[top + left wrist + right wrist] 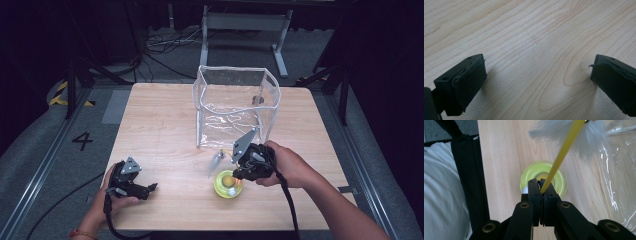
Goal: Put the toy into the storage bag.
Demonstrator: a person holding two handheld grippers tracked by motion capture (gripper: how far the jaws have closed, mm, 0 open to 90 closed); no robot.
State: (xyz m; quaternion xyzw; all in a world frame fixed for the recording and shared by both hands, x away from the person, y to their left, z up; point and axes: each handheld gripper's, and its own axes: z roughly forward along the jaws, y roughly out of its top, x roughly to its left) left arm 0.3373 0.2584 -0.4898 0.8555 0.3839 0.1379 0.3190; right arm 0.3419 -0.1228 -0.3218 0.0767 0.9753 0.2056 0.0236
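Dark floor with loose cables surrounds our pale wooden tabletop [160, 125], and on it we count one clear plastic bag [235, 105] standing open toward the far side, one round yellow-green base [228, 184] near our edge, and one thin yellow stick [564, 152] that carries a tuft of white feathers [589, 135]. We have two tools, one in each hand. Our right tool [246, 172] sits just in front of the bag and right above the yellow-green base; in the right gripper view its jaws are pressed together on the lower end of the yellow stick, which slants up and away from them with the feathers at its far end, close by the bag's wall. The base lies on the wood directly beneath that grip; whether the stick touches it we cannot tell. Our left tool [131, 186] rests low at the near left corner of the tabletop, well apart from everything else, its jaws spread wide with bare wood grain between them and nothing held.
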